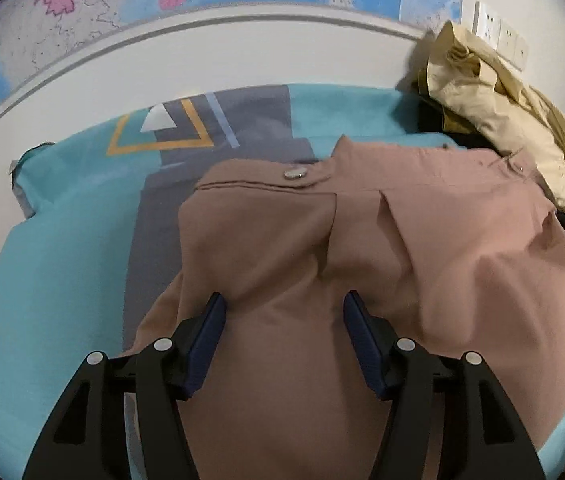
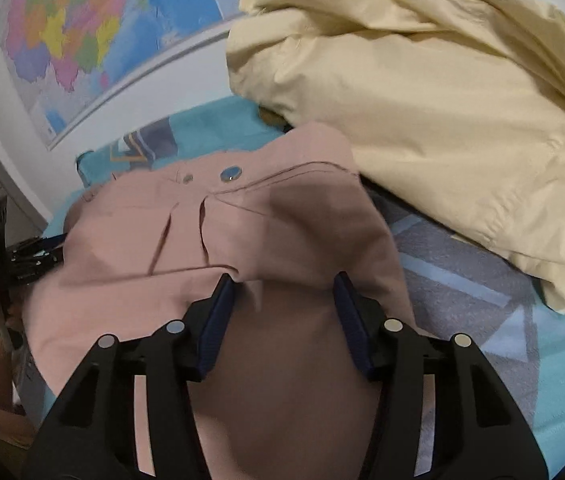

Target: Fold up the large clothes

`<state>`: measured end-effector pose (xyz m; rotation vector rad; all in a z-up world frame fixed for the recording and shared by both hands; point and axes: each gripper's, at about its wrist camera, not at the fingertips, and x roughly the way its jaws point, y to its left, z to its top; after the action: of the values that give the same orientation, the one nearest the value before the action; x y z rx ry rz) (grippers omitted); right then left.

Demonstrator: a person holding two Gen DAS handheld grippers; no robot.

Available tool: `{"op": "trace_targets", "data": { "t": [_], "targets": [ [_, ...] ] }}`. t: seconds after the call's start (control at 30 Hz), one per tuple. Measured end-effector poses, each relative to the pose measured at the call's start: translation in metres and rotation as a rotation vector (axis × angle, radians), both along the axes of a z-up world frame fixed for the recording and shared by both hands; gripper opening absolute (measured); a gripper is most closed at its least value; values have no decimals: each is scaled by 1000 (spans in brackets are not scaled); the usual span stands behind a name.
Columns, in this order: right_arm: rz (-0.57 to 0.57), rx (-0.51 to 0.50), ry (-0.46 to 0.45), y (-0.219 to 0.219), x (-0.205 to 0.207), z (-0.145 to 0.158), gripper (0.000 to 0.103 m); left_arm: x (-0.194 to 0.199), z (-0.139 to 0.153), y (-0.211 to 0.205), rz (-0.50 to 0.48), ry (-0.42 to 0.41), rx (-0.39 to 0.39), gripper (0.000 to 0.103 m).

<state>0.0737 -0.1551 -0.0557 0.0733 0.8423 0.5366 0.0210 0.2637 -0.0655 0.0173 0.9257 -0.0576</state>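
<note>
Pink garment (image 1: 282, 248): spread over the teal bedspread (image 1: 54, 248), button (image 1: 294, 172) end toward the wall
Left gripper (image 1: 284, 312): jaws apart over the cloth; holding nothing
Right gripper (image 2: 282, 292): jaws apart; perhaps grazing a fold
Cream garment (image 2: 442, 100): heaped just beside
Risk: pinching only one layer would skew the fold; snagging the cream heap likely

left gripper (image 1: 284, 306) jaws spread wide, blue-padded fingers (image 1: 207, 340) pointing forward and down, nothing pinched between them. right gripper (image 2: 282, 286) likewise spread wide, pads (image 2: 352, 322) angled down. in the right wrist view the left gripper (image 2: 22, 256) shows at far left, seen side-on.
</note>
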Motion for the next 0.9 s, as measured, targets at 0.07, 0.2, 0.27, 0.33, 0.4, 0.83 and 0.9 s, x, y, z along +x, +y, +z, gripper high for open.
{"op": "trace_targets", "data": {
  "t": [0.07,0.2,0.27,0.33,0.4,0.83,0.9],
  "targets": [
    [-3,-1,-27,-2,-10,10,53,-7,10,3,7,-36,-10,59],
    [54,22,-95,-8,-43,32,56,-38,34,4,-16,-127,-44,60],
    [103,32,-114,-9,-59,36,57,-54,39,1,-59,-147,-58,61],
    [102,-6,-95,-9,-61,25,59,-63,35,-2,-76,-140,-44,64],
    [53,-37,-29,-15,-53,6,57,-66,23,-1,-66,-101,-42,64],
    [91,11,-143,5,-79,42,64,-65,9,4,67,-37,-15,65],
    [166,-4,-186,26,-89,51,68,-68,15,0,76,-53,-7,69]
  ]
}}
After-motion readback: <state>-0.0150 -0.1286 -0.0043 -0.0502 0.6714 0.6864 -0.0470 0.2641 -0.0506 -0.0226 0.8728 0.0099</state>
